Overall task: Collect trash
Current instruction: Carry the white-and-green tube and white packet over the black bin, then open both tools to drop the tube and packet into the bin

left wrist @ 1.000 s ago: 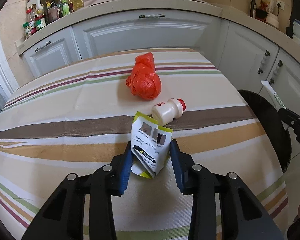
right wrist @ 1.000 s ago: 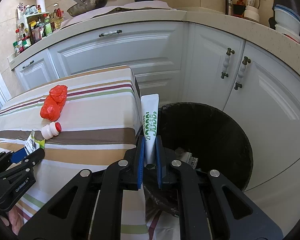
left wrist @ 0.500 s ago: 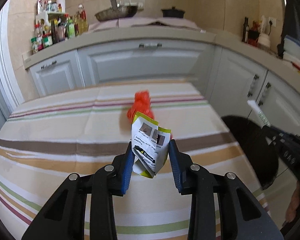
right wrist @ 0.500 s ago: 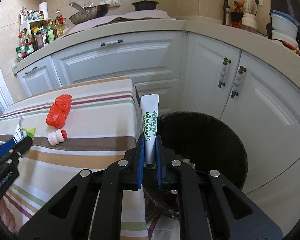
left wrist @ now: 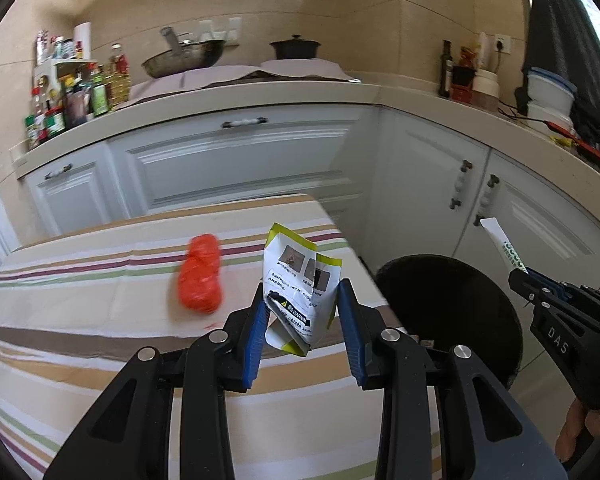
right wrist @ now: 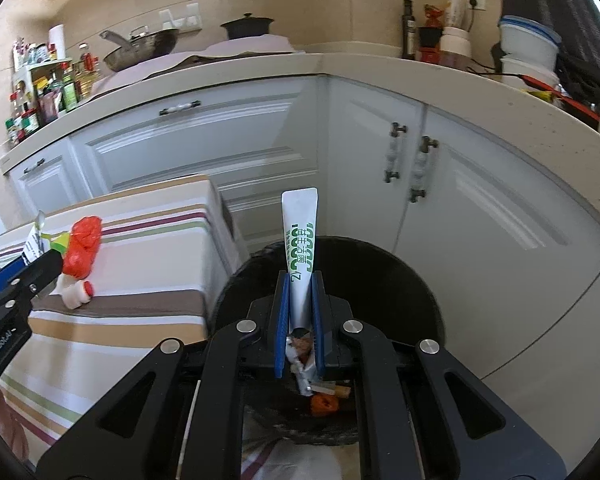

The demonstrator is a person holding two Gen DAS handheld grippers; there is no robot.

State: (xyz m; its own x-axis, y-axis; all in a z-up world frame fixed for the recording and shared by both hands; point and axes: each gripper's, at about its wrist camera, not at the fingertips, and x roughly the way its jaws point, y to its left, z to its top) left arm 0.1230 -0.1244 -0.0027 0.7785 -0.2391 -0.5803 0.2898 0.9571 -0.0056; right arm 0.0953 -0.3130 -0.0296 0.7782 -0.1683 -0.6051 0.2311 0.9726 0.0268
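Trash, four pieces in view, listed by place relative to the black bin (right wrist: 400,280) that stands on the floor at the corner of the striped table (left wrist: 80,360)

1. Crumpled printed packet (left wrist: 298,280) (white with a yellow-green edge and a warning label): clamped between the blue pads of the left gripper (left wrist: 302,324), jaws set narrow around it. A second ago it hung low over the tabletop near the small bottle; it now rides higher and closer to the table's bin-side edge, with the bin mouth just beyond. Not yet over the opening.

2. White toothpaste tube (right wrist: 300,248) with green lettering: pinched upright in the right gripper (right wrist: 300,320), jaws all but closed on its lower end. It has drifted from the table corner to directly above the bin, whose earlier scraps show beneath the fingers.

3. Red plastic bag (left wrist: 200,280), knotted: lies on the table, well back from the bin, untouched.

4. Small white bottle with red cap (right wrist: 76,294): on its side on the table just beside the red bag (seen only from the right wrist; the left gripper partly crosses it).

Reading: both held pieces are mid-carry toward the bin. The tube looks ready to drop; the packet needs more travel rightward. Items 3 and 4 remain for later trips
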